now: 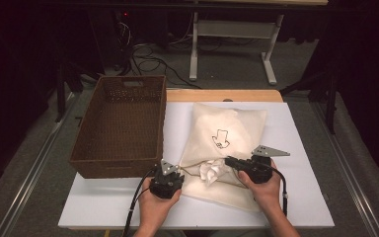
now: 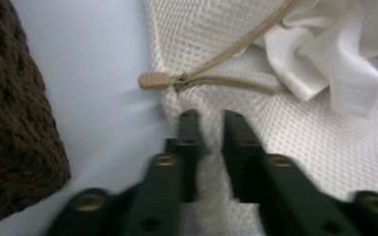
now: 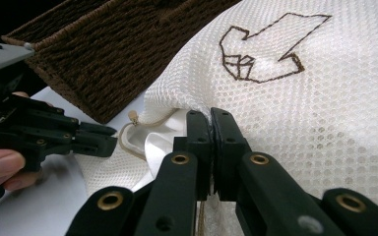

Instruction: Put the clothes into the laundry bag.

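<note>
On the white surface (image 1: 296, 148) my cream mesh zip bag (image 1: 237, 128) lies unzipped, white cloth (image 1: 211, 172) half in, both grippers' fingers clamped on its mesh; zipping remains, I judge.

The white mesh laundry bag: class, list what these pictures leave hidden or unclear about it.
- White mesh laundry bag: its contents, apart from the white cloth poking from the zip opening, are hidden by the mesh.
- Left gripper: blurred jaws in its own view.
- Right gripper: what its shut jaws pinch is hidden between them.

No legible text, arrow-like emblem (image 3: 263, 49) on mesh bag (image 3: 344, 123)
</note>
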A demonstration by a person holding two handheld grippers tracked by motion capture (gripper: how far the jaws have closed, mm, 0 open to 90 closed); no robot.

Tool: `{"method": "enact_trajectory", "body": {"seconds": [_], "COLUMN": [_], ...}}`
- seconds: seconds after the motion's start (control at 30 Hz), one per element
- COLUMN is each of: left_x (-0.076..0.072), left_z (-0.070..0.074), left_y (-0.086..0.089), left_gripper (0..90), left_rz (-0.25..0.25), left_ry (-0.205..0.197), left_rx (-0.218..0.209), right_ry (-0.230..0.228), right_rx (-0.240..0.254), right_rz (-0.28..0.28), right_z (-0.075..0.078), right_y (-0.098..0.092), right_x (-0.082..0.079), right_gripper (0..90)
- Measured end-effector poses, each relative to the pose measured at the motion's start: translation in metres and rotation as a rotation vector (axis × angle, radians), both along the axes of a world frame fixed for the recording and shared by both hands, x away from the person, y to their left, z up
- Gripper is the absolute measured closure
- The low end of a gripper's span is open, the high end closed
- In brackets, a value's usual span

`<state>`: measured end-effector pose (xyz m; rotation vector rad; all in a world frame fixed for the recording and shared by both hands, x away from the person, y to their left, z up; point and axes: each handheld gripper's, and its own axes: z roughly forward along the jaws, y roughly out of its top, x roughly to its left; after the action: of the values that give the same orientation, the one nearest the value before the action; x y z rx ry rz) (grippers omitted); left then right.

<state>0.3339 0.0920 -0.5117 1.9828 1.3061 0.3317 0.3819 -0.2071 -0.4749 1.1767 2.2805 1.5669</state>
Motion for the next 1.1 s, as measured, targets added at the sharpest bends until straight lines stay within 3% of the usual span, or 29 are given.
{"method": "enact_trajectory", "body": {"seconds": [0.1,0.33,0.47,0.57,0.67,0.77,0.87,1.0,1.1], "left_x": [-0.002,-0.016,-0.032,-0.034,-0.033,-0.030,-0.025,-0.008,0.008], "left_z": [-0.002,-0.003,-0.004,0.002,0.017,0.030,0.033,0.021,0.011], "left_y": [0.001,0.006,0.011,0.013,0.010,-0.006,-0.033,-0.070,-0.091], "left_gripper": [88.4,89.4,89.0,87.8,83.5,82.7,86.8,89.1,89.9], "left_rz": [-0.038,-0.062,-0.081,-0.069,-0.057,-0.111,-0.189,-0.258,-0.257], "left_ry": [-0.002,0.001,0.018,0.017,-0.031,-0.055,-0.065,-0.025,-0.006], "left_rx": [0.033,0.026,-0.011,-0.036,-0.067,-0.089,-0.078,-0.051,-0.036], "right_ry": [0.001,-0.002,-0.011,-0.016,-0.021,-0.025,-0.025,-0.028,-0.024], "right_rx": [0.000,-0.006,-0.018,-0.036,-0.027,-0.031,-0.030,-0.030,-0.029], "right_rz": [0.000,0.021,0.047,0.060,0.056,0.057,0.058,0.059,0.057], "right_z": [0.000,0.001,0.002,0.001,0.002,0.003,0.003,0.004,0.003], "right_y": [0.001,0.003,0.003,0.001,0.000,0.002,0.004,0.003,0.004], "right_x": [0.000,-0.006,-0.011,-0.015,-0.015,-0.015,-0.015,-0.015,-0.015], "right_gripper": [88.3,88.3,88.3,88.3,88.3,88.3,88.3,88.3,88.3]}}
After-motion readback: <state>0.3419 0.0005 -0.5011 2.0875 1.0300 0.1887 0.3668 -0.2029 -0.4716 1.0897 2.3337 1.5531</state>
